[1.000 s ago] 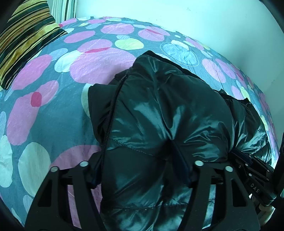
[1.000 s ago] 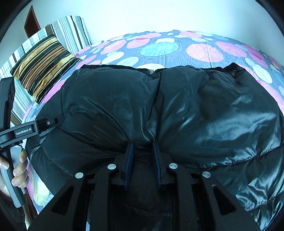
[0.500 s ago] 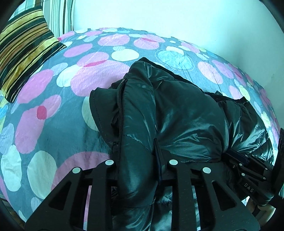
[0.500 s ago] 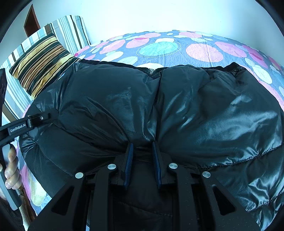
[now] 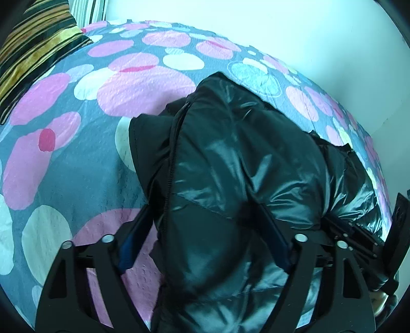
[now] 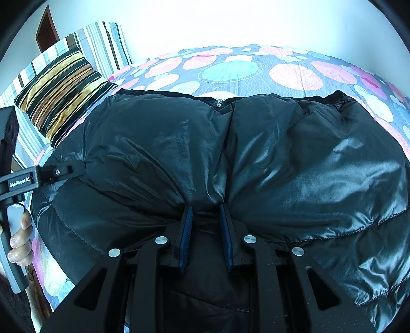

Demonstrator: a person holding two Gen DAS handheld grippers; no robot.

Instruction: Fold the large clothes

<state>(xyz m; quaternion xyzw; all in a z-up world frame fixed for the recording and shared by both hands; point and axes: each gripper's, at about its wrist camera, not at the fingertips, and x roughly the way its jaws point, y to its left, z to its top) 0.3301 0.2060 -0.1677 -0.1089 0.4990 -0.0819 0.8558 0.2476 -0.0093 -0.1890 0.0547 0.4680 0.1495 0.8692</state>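
One black puffer jacket (image 6: pixel 230 158) lay bunched on the bed, spread across the spotted bedspread (image 5: pixel 77 158) with its near hem hanging toward the cameras. Two grippers worked on it. The left gripper (image 5: pixel 202 238) had its fingers spread wide, straddling a thick fold of the jacket (image 5: pixel 230 166) beside the zipper (image 5: pixel 170 164); the fabric bulged between the blue pads without being squeezed by them. The right gripper (image 6: pixel 205 235) had its fingers drawn narrow, pinching a gathered tuck of the jacket's lower edge between the two blue pads (image 6: pixel 185 235).

Two pillows stood at the head of the bed: one striped in gold and black (image 6: pixel 61 94) and, behind it, one in pale grey stripes (image 6: pixel 102 48). The jacket's left edge came close to the gold pillow, though whether it touched was hard to tell through the fisheye bend. A white wall (image 6: pixel 217 23) ran behind the bed.

In the right wrist view the other gripper's body (image 6: pixel 30 179) reached in from the left edge, with one bare hand (image 6: pixel 21 246) round its grey handle. The jacket's bulk hid most of the bedspread near the grippers.
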